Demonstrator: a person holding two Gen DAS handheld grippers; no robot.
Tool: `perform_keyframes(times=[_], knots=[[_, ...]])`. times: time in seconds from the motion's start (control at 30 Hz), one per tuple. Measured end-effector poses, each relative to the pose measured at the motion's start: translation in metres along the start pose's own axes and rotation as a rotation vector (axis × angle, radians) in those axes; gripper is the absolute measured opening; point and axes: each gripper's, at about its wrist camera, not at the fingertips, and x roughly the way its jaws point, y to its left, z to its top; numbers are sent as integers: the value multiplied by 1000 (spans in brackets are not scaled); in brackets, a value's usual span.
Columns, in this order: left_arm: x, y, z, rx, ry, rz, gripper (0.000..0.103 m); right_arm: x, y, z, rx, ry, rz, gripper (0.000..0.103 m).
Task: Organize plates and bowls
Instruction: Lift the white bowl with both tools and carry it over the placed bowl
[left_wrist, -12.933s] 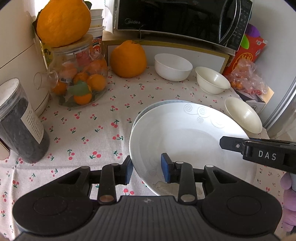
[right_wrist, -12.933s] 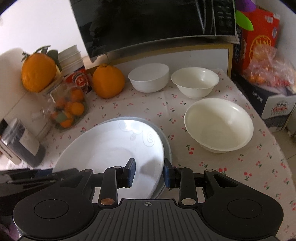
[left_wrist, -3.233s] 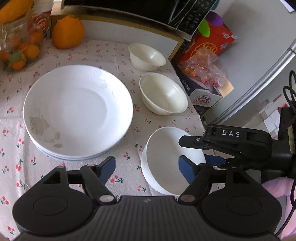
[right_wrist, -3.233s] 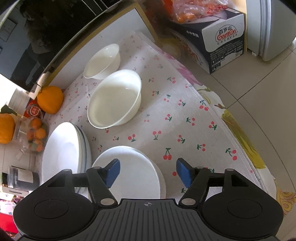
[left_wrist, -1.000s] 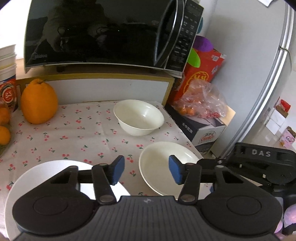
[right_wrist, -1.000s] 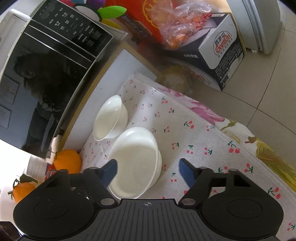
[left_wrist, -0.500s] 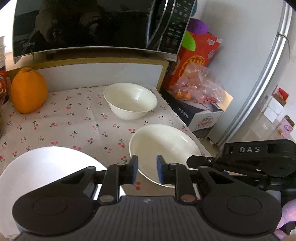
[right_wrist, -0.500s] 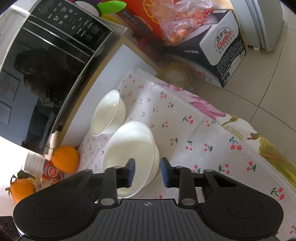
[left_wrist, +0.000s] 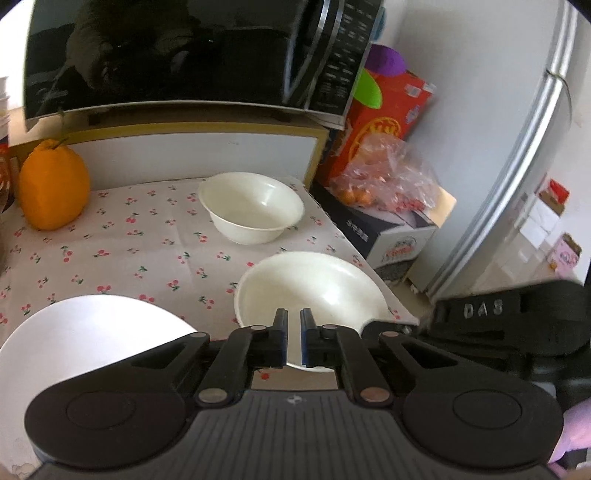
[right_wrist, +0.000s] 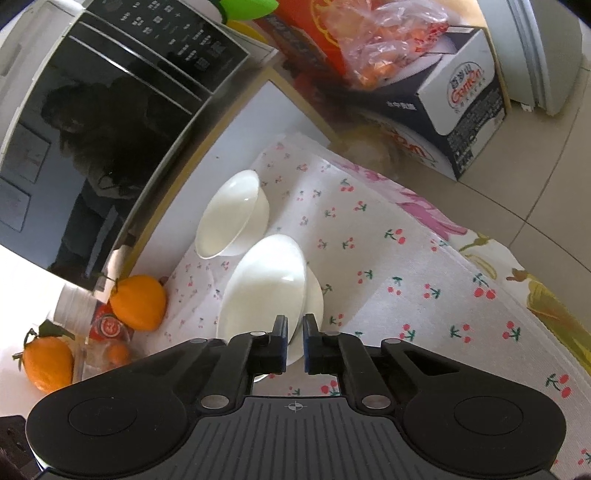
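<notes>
Left fingers (left_wrist: 281, 336): pinching the near rim of the stacked bowls (left_wrist: 314, 284).
Right fingers (right_wrist: 280, 341): pinching the same stack's rim from the other side.
Stacked bowls: on the cherry-print cloth (left_wrist: 147, 236), near its right edge.
Plates (left_wrist: 74, 339): left of the stack.
Single bowl (left_wrist: 251, 206): farther back, below the microwave (left_wrist: 177, 51).

bright daylight | glare on plate (left_wrist: 85, 332) | fisheye-warped edges | soft blur

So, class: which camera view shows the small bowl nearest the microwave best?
The left wrist view: the small bowl sits upright and unobstructed, its whole rim and inside visible. The right wrist view shows it smaller and edge-on, partly overlapped by the nearer bowls.
</notes>
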Motion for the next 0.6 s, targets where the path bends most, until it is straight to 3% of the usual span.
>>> perform_keyframes(times=[0.33,0.43,0.6], knots=[[7,7,2,-81,-11,7,38,0,-9,3,29,25,-50,4],[11,7,3,-99,-15,13,40,-1,-10,5,27,25,-56,5],[16,13,5,-157,-12,4,35,0,-12,8,18,21,-40,17]])
